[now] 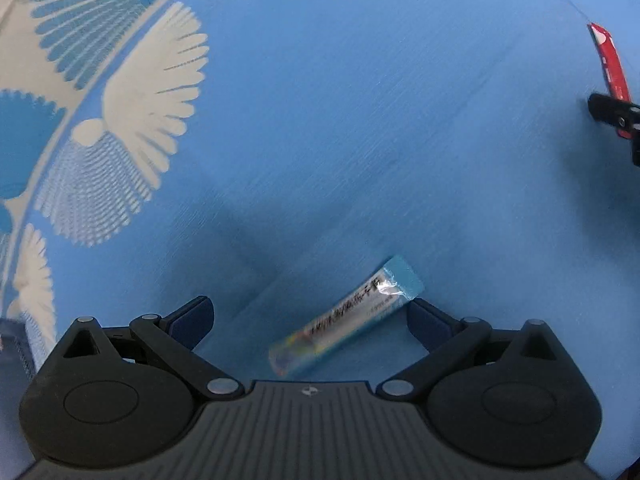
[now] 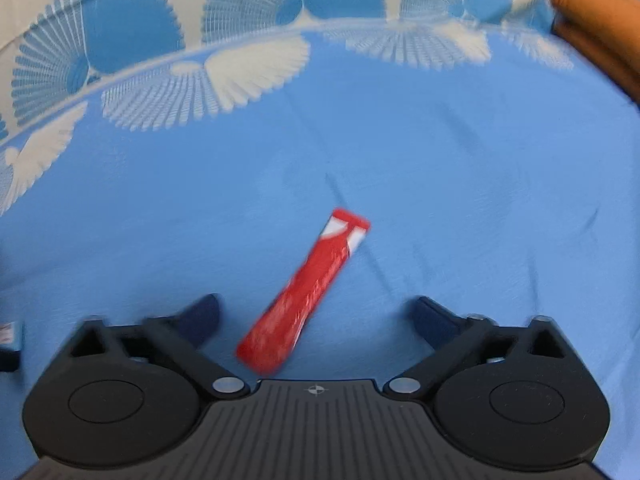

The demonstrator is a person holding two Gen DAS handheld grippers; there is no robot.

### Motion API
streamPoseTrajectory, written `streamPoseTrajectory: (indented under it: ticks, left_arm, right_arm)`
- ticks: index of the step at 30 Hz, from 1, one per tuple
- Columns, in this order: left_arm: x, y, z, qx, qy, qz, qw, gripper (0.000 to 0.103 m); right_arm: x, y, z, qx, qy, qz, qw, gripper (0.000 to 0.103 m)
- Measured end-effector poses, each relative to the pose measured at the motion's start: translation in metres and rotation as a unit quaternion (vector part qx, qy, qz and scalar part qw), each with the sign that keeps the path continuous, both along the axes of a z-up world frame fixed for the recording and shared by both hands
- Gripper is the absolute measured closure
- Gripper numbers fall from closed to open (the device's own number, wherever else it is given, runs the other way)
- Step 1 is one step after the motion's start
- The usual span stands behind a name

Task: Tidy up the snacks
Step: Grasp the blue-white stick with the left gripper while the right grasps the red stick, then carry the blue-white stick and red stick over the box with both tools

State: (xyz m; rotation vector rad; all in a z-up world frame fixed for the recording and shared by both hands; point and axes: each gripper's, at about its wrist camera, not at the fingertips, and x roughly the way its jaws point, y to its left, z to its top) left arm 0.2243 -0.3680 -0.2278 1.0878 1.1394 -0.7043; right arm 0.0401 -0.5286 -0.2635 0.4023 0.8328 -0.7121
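Red snack stick [image 1: 611, 68]: cut by left-wrist view's right edge, lower end behind dark gripper part; blue snack stick [image 1: 348, 316] print blurred, unreadable; orange object [image 2: 600, 28] cropped at right-wrist corner

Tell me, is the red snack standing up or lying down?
Lying down. The red snack rests flat on the blue cloth.

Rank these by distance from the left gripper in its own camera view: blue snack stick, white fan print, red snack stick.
1. Blue snack stick: between the open jaws.
2. White fan print: upper left on the cloth.
3. Red snack stick: far right edge.
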Motion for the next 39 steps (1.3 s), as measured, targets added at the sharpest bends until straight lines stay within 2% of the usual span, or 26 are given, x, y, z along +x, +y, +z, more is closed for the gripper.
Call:
streamPoseTrajectory:
  ticks: [5,6,7,8,9,10,11,12,16,21,25,31,39]
  left_arm:
    - [0.008,-0.002,-0.001,0.001,0.011,-0.02,0.9997,0.0]
    - [0.006,-0.002,0.001,-0.001,0.009,-0.02,0.9998,0.003]
    - [0.004,-0.001,0.004,-0.009,0.018,-0.02,0.9996,0.019]
    - [0.001,0.001,0.008,-0.02,0.037,-0.018,0.999,0.05]
    - [-0.002,0.002,0.013,-0.031,0.056,-0.012,0.9979,0.069]
    - [-0.005,0.003,0.015,-0.03,0.056,-0.009,0.9979,0.083]
    - [-0.01,0.005,0.017,-0.032,0.044,-0.01,0.9985,0.084]
    - [-0.014,0.007,0.019,-0.037,0.036,-0.01,0.9986,0.084]
    - [-0.02,0.019,0.036,-0.067,0.044,0.029,0.9964,0.084]
    - [-0.038,0.035,0.078,-0.126,0.033,0.063,0.9895,0.084]
    - [-0.07,0.052,0.112,-0.162,0.031,0.083,0.9829,0.084]
    - [-0.131,0.084,0.156,-0.188,0.003,0.102,0.9769,0.084]
    - [-0.213,0.16,0.201,-0.221,-0.016,0.124,0.9672,0.084]
  right_arm:
    - [0.0,0.004,-0.003,-0.024,-0.008,0.003,1.0,0.0]
    - [-0.001,0.004,-0.003,-0.025,-0.008,0.005,1.0,0.0]
    - [-0.002,0.005,-0.003,-0.026,-0.009,0.006,1.0,0.006]
    - [-0.003,0.006,-0.001,-0.032,-0.012,0.005,0.999,0.012]
    - [-0.005,0.008,0.002,-0.041,-0.015,0.009,0.999,0.032]
    - [-0.006,0.009,0.005,-0.05,-0.018,0.017,0.998,0.06]
    - [-0.007,0.01,0.007,-0.055,-0.018,0.027,0.998,0.072]
    - [-0.008,0.009,0.008,-0.052,-0.018,0.032,0.998,0.079]
    - [-0.017,0.002,0.014,-0.027,-0.022,0.033,0.999,0.087]
    - [-0.048,0.017,0.044,-0.034,-0.045,0.033,0.998,0.087]
    - [-0.078,0.041,0.072,-0.022,-0.066,0.037,0.997,0.087]
    - [-0.121,0.092,0.105,-0.009,-0.07,0.077,0.995,0.087]
    - [-0.174,0.169,0.154,0.006,-0.095,0.142,0.985,0.087]
